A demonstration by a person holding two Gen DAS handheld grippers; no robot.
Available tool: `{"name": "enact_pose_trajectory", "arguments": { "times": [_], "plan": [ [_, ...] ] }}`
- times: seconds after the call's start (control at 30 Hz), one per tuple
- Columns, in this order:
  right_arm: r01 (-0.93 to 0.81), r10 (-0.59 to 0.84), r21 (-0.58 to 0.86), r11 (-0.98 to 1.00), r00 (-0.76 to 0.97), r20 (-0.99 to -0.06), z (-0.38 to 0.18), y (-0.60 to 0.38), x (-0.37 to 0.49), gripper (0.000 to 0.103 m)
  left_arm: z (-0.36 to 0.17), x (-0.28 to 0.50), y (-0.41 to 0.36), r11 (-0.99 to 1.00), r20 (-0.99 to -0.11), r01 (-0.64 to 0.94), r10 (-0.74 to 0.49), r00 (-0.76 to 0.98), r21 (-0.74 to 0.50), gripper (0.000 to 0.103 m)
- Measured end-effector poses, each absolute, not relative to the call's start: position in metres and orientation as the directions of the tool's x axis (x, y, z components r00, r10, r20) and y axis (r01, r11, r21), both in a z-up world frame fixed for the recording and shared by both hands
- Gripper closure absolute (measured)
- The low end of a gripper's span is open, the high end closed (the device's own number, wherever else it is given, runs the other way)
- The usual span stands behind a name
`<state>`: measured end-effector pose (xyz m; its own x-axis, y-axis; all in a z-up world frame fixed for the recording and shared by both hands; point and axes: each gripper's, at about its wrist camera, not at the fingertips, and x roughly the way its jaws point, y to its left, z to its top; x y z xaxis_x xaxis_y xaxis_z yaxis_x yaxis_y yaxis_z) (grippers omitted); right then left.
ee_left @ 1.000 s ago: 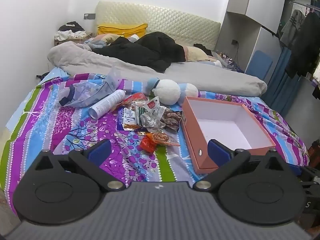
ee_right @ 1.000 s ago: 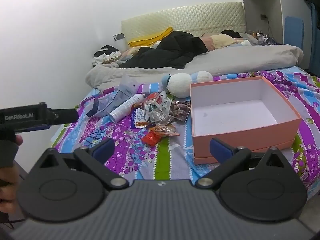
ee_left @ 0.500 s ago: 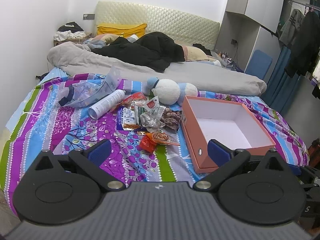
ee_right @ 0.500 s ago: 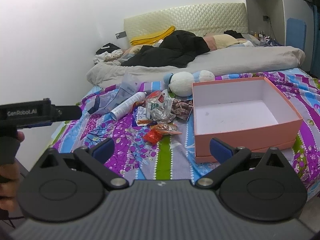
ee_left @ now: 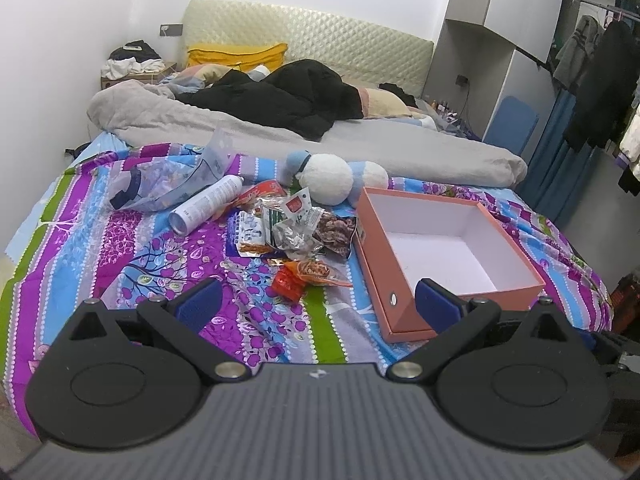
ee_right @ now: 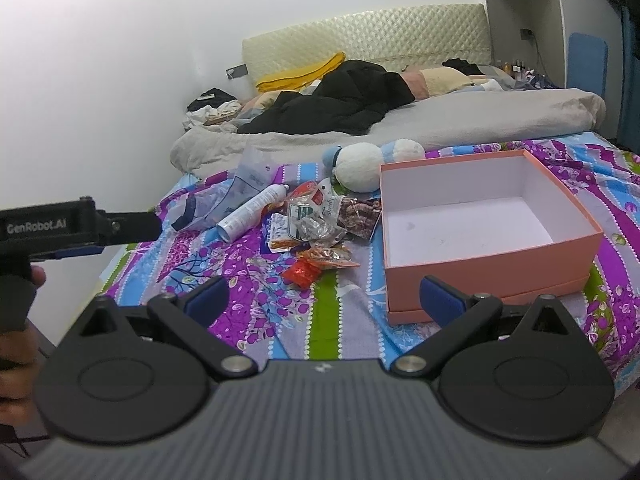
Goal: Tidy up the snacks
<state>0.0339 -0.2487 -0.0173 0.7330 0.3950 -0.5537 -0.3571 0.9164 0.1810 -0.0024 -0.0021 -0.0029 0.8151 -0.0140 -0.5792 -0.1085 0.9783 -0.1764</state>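
- Hovering nearest the cameras, the left tool (ee_left: 318, 306) and the right tool (ee_right: 324, 300) both hang over the foot of the bed (ee_left: 132, 264), each with its jaws spread wide and nothing between them.
- Just past the tools lies a small red packet (ee_left: 287, 285), touching an orange packet (ee_left: 316, 271) with a clear window; both look light and crinkly, likely to slip, so a pinch on a flat sealed edge seems best.
- Beyond them sits the main heap of snack packets (ee_left: 294, 228), overlapping one another: a silver-and-green bag on top, a dark clear bag of brownish pieces to its right, a blue-white pack to its left. All appear soft, thin and light; squeezing the middle could crush what is inside, so the top seam or a corner is the safer hold.
- Right of the heap, close beside it, stands the open orange box (ee_left: 404, 312), white inside and holding nothing; stiff card, probably the place for the snacks.
- Left of the heap lies a white spray can (ee_left: 206, 204) on its side, round and apt to roll, next to a crumpled clear plastic bag (ee_left: 168, 184).
- Farther back rests a white-and-blue plush toy (ee_left: 328, 178), then a grey duvet (ee_left: 360, 148) and black clothing (ee_left: 288, 98).
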Motion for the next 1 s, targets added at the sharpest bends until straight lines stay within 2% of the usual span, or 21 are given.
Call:
{"name": "enact_pose_trajectory", "arguments": {
  "times": [1.0],
  "plan": [
    [-0.35, 0.388, 0.182, 0.919, 0.723, -0.572, -0.025, -0.243, 0.035, 0.0, -0.015, -0.004, 0.005, 0.974, -0.607, -0.101, -0.044, 0.794, -0.203, 0.0]
  ]
}}
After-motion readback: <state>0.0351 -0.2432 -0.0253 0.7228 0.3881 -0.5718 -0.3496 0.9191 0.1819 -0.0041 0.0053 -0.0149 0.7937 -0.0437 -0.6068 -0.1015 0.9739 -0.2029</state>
